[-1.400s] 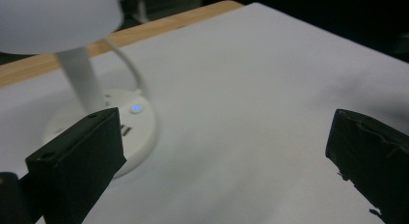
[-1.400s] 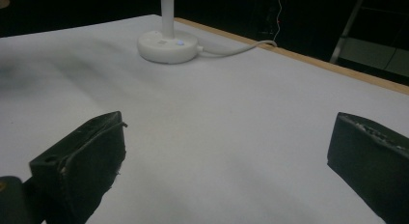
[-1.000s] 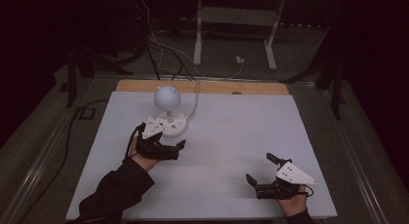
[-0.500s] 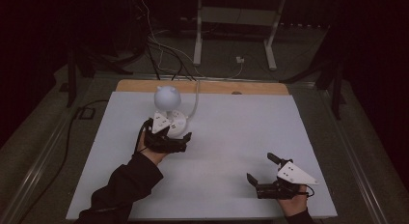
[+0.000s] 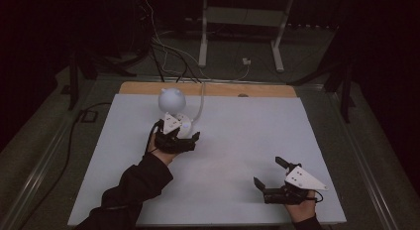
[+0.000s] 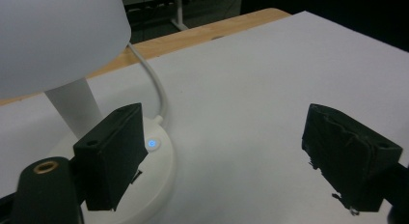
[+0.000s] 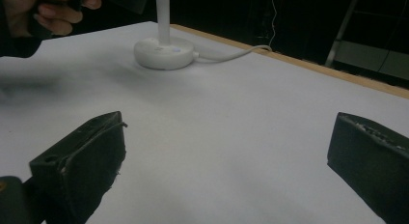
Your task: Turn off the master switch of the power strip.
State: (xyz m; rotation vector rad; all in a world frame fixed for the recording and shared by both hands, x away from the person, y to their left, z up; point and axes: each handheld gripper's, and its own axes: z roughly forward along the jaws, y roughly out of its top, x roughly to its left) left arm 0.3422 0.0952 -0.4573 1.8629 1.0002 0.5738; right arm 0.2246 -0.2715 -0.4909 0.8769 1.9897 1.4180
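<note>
Lamp (image 5: 173, 111), a small white one with a round shade, a thin stem and a round base (image 6: 159, 161), is standing near the far left part of the white table (image 5: 237, 141), its white cord (image 5: 200, 103) running off toward the wooden far edge. A blue dot is glowing on the base. The left gripper (image 5: 181, 140) is hovering just beside that base, its jaws having just been closing a little yet gaping wide with nothing between them. The right gripper (image 5: 270, 173) is resting near the table's front right corner, jaws standing wide apart and gripping nothing.
</note>
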